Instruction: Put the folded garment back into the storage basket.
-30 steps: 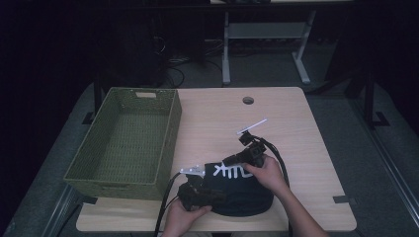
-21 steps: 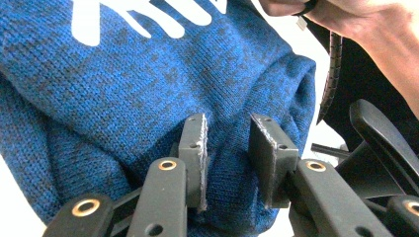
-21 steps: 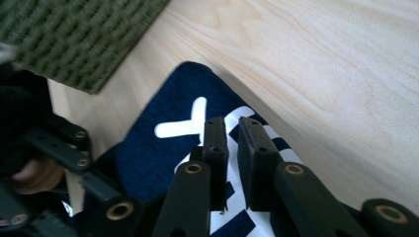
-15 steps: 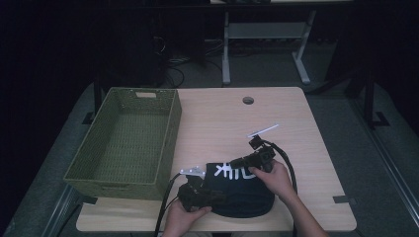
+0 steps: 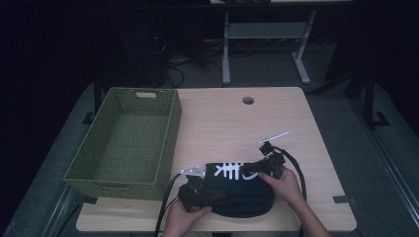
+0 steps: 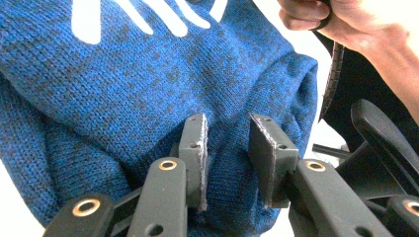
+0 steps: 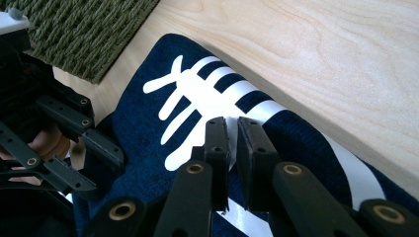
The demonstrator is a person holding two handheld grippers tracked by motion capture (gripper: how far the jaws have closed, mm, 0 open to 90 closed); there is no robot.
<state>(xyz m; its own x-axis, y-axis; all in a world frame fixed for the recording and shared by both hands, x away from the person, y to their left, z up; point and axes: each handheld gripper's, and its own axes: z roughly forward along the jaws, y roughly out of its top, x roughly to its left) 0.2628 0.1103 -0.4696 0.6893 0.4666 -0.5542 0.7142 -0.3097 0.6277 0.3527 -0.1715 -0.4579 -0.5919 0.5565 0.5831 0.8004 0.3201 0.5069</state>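
Left hand-held gripper (image 6: 227,143) gapes on the blue sweater (image 6: 148,84); right hand-held gripper (image 7: 232,131) pinches its white print (image 7: 207,98).

Sweater (image 7: 148,133): dark blue knit with a white striped print. Basket (image 5: 123,138): olive green weave. Table (image 5: 232,123): light wood grain. Grippers: black.

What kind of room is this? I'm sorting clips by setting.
Probably a lab or workshop set up for recording, not a home: a bare wooden table with a cable hole, cables on the dark floor behind, and a metal desk frame.
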